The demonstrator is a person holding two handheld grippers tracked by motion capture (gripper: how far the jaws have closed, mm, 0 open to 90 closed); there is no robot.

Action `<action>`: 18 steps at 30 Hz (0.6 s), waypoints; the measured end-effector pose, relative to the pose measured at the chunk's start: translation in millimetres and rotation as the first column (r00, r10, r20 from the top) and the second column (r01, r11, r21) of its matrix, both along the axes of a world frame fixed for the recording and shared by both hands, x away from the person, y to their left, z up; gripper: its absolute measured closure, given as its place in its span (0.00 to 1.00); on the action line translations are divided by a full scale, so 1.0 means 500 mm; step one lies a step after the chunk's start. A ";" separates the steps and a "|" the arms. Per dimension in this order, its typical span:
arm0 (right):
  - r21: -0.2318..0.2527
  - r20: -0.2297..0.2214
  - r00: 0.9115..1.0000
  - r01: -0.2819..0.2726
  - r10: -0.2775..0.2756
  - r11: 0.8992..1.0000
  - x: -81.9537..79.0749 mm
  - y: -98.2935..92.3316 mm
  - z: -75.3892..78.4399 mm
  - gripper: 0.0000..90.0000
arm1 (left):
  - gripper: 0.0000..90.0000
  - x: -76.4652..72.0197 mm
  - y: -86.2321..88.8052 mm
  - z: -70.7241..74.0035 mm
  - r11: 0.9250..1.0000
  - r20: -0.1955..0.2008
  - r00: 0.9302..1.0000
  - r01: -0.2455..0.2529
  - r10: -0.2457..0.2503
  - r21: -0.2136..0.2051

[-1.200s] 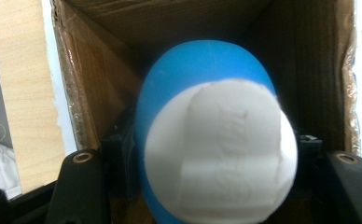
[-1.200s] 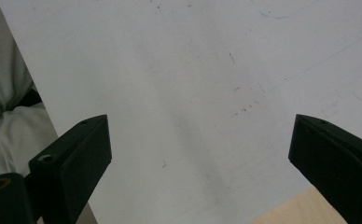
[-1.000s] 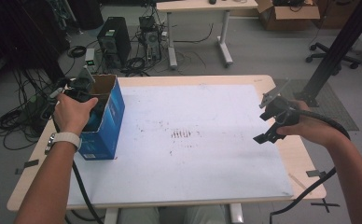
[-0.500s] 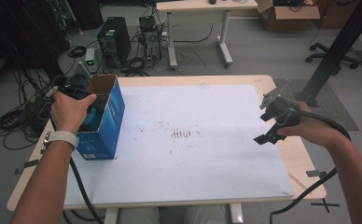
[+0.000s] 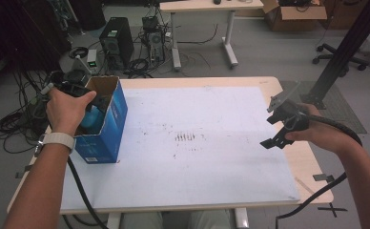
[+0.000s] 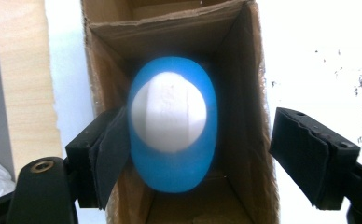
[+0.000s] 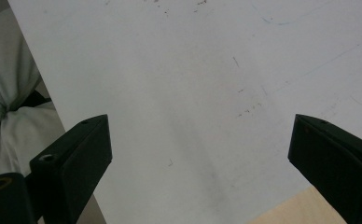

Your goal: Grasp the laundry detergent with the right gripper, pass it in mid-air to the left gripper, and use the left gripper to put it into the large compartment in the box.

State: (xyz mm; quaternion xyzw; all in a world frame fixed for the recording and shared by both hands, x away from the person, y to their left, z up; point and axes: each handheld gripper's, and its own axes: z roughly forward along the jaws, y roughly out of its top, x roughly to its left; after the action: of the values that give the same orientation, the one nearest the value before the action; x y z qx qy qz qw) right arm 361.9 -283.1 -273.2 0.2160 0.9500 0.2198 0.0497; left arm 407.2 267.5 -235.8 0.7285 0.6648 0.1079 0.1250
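Left gripper (image 6: pixel 202 154) is over the open top of the blue box (image 5: pixel 107 125), looking straight down into it. Its jaws have just been opening and now stand released: the blue bottle (image 6: pixel 172 123) with the white cap (image 6: pixel 168 112) sits between the pads, standing inside the box below them. The left pad (image 6: pixel 111 151) is close beside the bottle's side; can't tell if it touches. The right pad (image 6: pixel 309 156) is well clear, outside the box's cardboard wall. In the high view the left hand (image 5: pixel 67 109) sits at the box's far-left corner, with the bottle a bit of blue just past the fingers.

Right gripper (image 7: pixel 200 158) is spread wide with nothing between the jaws, over the white board (image 7: pixel 202 74) near its edge. In the high view it's held by the right hand (image 5: pixel 312 131) at the right side of the table (image 5: pixel 312 169), well apart from the box.
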 end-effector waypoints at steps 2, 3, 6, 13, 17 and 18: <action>0.002 0.003 1.000 0.001 -0.001 1.000 -0.004 -0.001 0.002 0.07 | 0.21 -0.005 -0.001 0.010 1.000 0.003 1.000 0.000 0.000 0.006; 0.002 0.006 1.000 -0.002 0.002 1.000 -0.005 -0.002 0.004 0.07 | 0.20 -0.007 -0.001 0.014 1.000 0.000 1.000 -0.003 0.003 0.012; 0.004 0.012 1.000 0.000 0.000 1.000 -0.010 -0.005 0.007 0.07 | 0.19 -0.011 -0.001 0.024 1.000 -0.003 1.000 -0.013 0.013 0.017; 0.009 0.018 1.000 0.003 -0.003 1.000 -0.017 -0.009 0.014 0.07 | 0.17 -0.029 -0.006 0.057 1.000 -0.002 1.000 0.005 -0.005 0.008; 0.011 0.021 1.000 0.009 -0.009 1.000 -0.021 -0.013 0.017 0.07 | 0.16 -0.042 -0.017 0.081 1.000 0.018 0.999 0.027 -0.027 0.016; 0.013 0.021 1.000 0.011 -0.011 1.000 -0.022 -0.014 0.017 0.07 | 0.16 -0.045 -0.021 0.086 0.999 0.020 0.999 0.032 -0.032 0.016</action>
State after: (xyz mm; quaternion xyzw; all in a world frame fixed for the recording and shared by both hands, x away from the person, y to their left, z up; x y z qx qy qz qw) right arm 351.2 -290.0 -264.6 0.2191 0.9469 0.2278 0.0595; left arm 384.8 257.1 -192.6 0.7390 0.6508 0.1182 0.1276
